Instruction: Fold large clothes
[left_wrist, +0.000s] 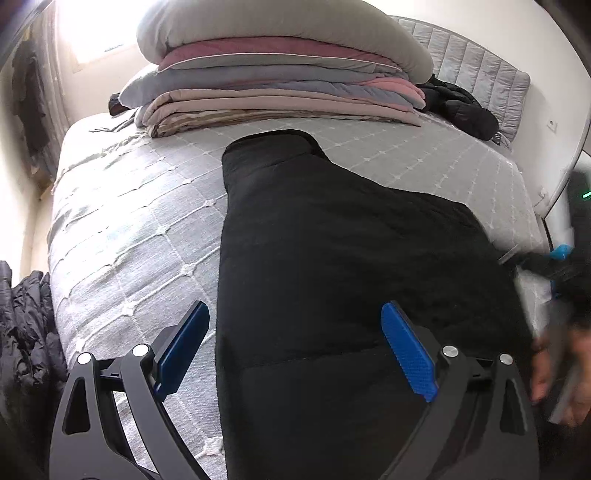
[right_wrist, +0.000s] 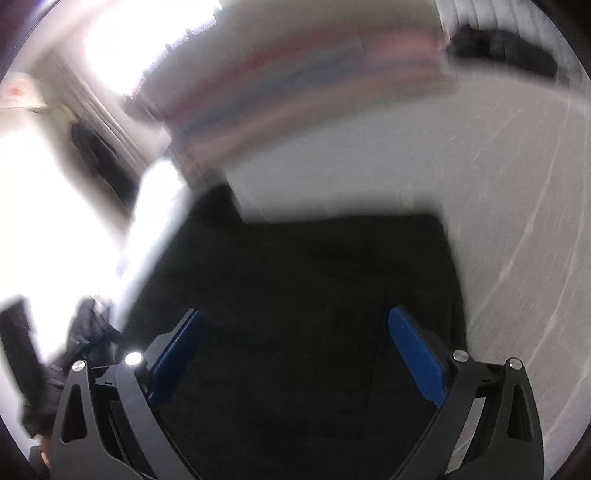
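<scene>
A large black garment (left_wrist: 332, 258) lies flat on the grey quilted bed (left_wrist: 140, 221), folded lengthwise, one narrow end pointing toward the far blanket pile. My left gripper (left_wrist: 295, 343) is open and empty above the garment's near left edge. My right gripper (right_wrist: 295, 350) is open and empty over the same black garment (right_wrist: 295, 295); that view is blurred by motion. The right gripper also shows blurred at the bed's right edge in the left wrist view (left_wrist: 561, 266).
A stack of folded blankets and pillows (left_wrist: 280, 74) fills the far end of the bed. A black puffer jacket (left_wrist: 461, 107) lies beside it by the grey headboard (left_wrist: 480, 74). A dark crumpled jacket (left_wrist: 26, 325) sits off the bed's left side.
</scene>
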